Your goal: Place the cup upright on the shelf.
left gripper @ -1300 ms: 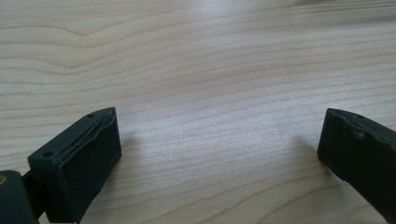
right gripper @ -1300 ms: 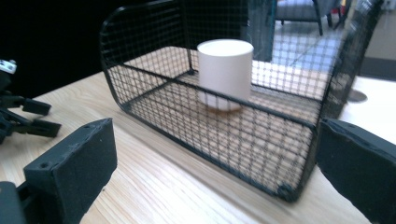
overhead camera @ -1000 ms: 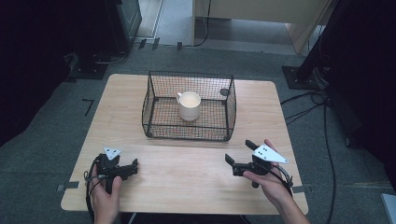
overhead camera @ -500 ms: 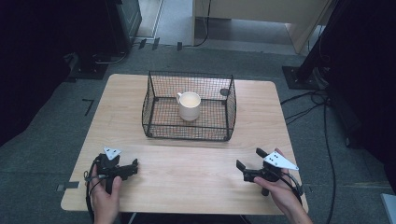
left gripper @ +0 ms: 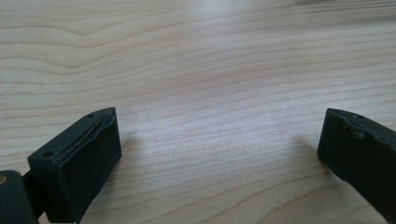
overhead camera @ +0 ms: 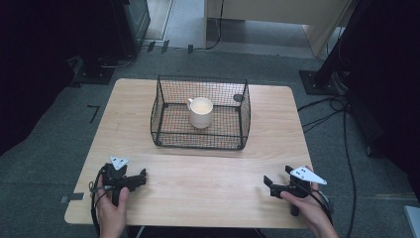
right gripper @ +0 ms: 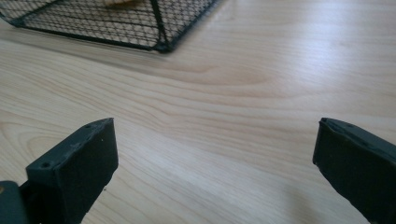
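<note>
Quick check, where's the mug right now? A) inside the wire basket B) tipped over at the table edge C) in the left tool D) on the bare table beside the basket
A: the mug stands upright inside the wire basket, near the middle of the table; both tools, left and right, sit open at the near edge holding nothing.

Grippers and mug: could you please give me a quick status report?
Left gripper open, empty, near table edge. Right gripper open, empty. Mug upright inside wire basket. Nothing between.
</note>
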